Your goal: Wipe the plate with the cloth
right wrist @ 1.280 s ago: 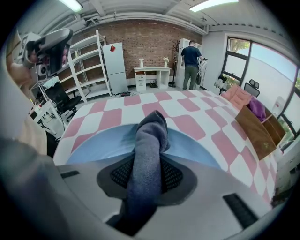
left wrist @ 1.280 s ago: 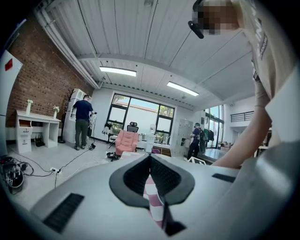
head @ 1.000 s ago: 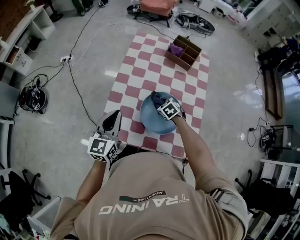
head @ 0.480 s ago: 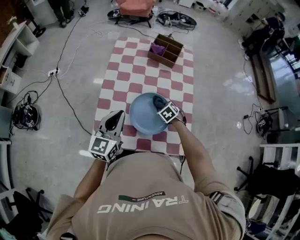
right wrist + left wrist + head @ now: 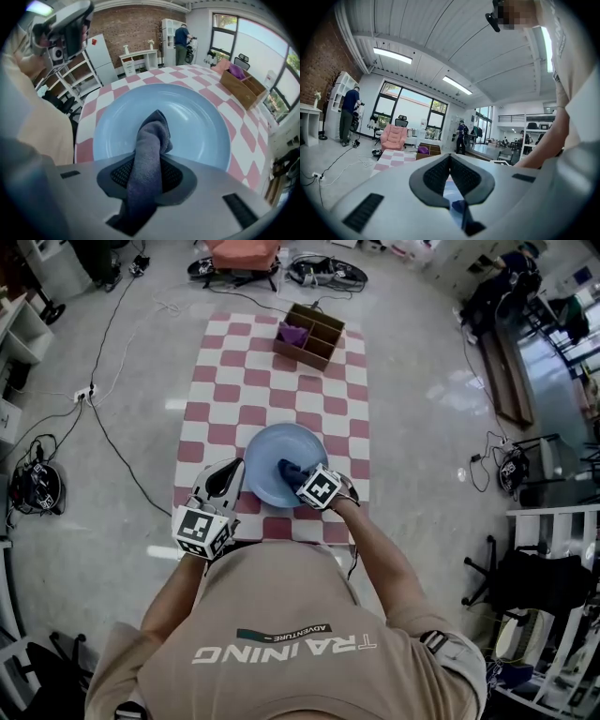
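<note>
A light blue plate [image 5: 274, 451] lies on the pink-and-white checked table [image 5: 281, 390] near its front edge. My right gripper [image 5: 300, 479] points steeply down over the plate's near part, shut on a dark blue cloth [image 5: 290, 472]. In the right gripper view the cloth [image 5: 152, 136] hangs bunched between the pads and rests on the plate [image 5: 201, 122]. My left gripper [image 5: 231, 472] is held level beside the plate's left rim. Its jaws meet at the tips, with nothing seen between them, and a strip of plate [image 5: 451, 194] shows through the slit behind.
A wooden divided box [image 5: 308, 336] with something purple in it stands at the table's far end. Cables [image 5: 112, 427] trail over the floor on the left. A pink armchair [image 5: 242, 251] stands beyond the table. A person [image 5: 182, 43] stands by white shelves.
My right gripper has dragged the cloth from the plate's far right part to its near middle. The left gripper has drawn closer to the plate's left rim.
</note>
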### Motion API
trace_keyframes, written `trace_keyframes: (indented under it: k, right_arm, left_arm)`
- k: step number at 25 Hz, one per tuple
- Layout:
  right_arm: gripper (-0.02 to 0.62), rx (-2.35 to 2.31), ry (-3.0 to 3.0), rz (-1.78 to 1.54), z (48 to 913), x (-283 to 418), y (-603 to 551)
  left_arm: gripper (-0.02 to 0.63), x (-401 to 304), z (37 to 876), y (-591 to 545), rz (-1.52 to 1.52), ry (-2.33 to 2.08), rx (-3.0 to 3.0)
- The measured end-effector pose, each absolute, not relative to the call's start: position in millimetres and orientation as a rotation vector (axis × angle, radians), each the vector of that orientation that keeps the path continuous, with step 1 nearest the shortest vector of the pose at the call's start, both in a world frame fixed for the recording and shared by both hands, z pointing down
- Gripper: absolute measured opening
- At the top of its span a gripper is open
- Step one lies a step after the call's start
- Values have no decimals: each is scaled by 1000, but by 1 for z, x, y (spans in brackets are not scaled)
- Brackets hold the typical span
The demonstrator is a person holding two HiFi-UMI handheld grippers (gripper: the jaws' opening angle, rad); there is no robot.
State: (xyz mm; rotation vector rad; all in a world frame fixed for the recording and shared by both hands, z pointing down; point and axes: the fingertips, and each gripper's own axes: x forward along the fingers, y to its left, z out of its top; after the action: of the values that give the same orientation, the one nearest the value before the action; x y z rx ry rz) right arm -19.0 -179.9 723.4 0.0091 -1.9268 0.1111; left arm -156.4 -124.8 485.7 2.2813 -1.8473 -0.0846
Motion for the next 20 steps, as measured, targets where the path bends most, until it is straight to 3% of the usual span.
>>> trace_keyframes:
  k: [11,20]
  right_arm:
    - [117,-189,-1939,-15,727,-104,-123]
    - [117,-183,-1985,-128,696,-125,-133]
  left_arm:
    - [12,-191,494,-124,-124,-1887,2230]
    - [12,-214,501,-127,-173,-1910,2191]
